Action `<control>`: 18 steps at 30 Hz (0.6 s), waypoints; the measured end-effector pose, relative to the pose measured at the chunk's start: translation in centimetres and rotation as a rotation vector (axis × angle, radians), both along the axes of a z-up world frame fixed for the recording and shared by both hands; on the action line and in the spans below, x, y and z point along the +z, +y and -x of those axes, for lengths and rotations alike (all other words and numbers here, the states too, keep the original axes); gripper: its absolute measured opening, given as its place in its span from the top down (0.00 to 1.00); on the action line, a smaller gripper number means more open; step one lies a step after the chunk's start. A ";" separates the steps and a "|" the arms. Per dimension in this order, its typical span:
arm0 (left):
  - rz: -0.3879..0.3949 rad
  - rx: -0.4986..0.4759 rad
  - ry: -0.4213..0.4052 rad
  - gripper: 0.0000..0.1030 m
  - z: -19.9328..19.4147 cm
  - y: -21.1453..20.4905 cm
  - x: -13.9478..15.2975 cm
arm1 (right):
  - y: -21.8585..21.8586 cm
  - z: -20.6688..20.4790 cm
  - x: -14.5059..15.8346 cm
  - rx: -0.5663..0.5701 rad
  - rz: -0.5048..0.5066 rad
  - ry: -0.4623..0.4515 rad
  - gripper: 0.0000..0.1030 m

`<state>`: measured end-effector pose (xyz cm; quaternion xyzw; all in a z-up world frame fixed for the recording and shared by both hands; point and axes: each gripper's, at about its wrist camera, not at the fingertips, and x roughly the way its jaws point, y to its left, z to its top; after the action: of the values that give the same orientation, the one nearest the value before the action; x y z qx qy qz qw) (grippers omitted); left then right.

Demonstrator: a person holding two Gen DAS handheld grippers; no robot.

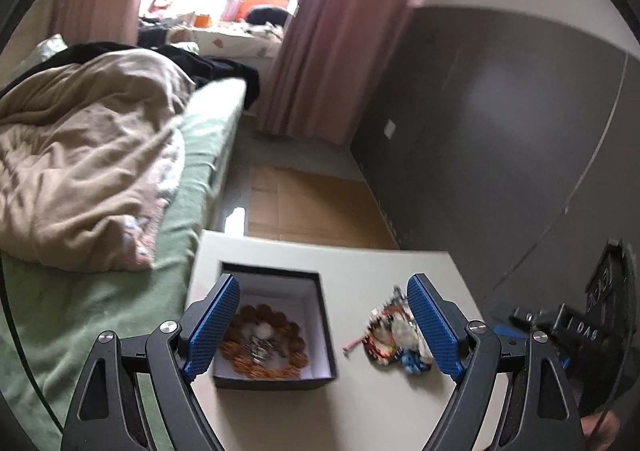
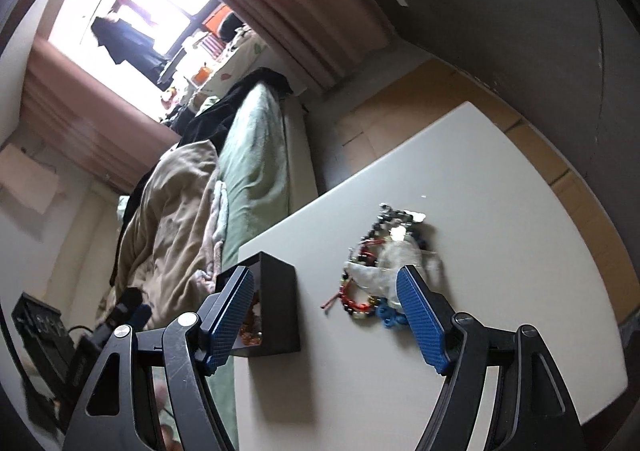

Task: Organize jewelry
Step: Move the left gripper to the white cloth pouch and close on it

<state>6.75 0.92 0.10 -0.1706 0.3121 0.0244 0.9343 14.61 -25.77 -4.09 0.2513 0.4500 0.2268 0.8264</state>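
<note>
A black box point(image 1: 329, 335) with a white lining stands on the pale table point(image 1: 360, 259). In it lies a brown bead bracelet point(image 1: 280, 321) with something silvery at its middle. To its right lies a tangled pile of jewelry point(image 1: 390, 335): red cords, dark beads, a blue piece, a whitish pouch. My left gripper point(image 1: 322, 291) hangs open above the table, one finger over the box, the other beside the pile. In the right wrist view my right gripper point(image 2: 324, 275) is open and holds nothing, between the box point(image 2: 280, 303) and the pile point(image 2: 380, 271).
A bed with a green sheet point(image 1: 180, 235) and a beige duvet point(image 1: 80, 151) runs along the table's left side. Flat cardboard point(image 1: 312, 207) covers the floor beyond the table. A dark wall point(image 1: 500, 131) and pink curtains point(image 1: 320, 51) stand behind.
</note>
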 end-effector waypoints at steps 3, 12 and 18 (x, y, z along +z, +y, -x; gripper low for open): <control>0.011 -0.070 0.031 0.16 -1.1 -2.0 -0.6 | -1.0 -0.3 -0.3 -0.018 0.011 0.016 0.28; 0.016 -0.199 0.145 0.24 -4.7 -7.2 -2.6 | -3.8 -1.5 -2.4 -0.062 -0.044 0.153 0.28; 0.020 -0.235 0.221 0.32 -7.2 -9.8 -4.7 | -4.7 -1.9 -3.4 -0.077 -0.039 0.212 0.28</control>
<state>14.00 -8.92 -4.61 -0.1387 0.4312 -0.0696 0.8888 16.55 -30.50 -7.54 0.3068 0.5206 0.1756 0.7772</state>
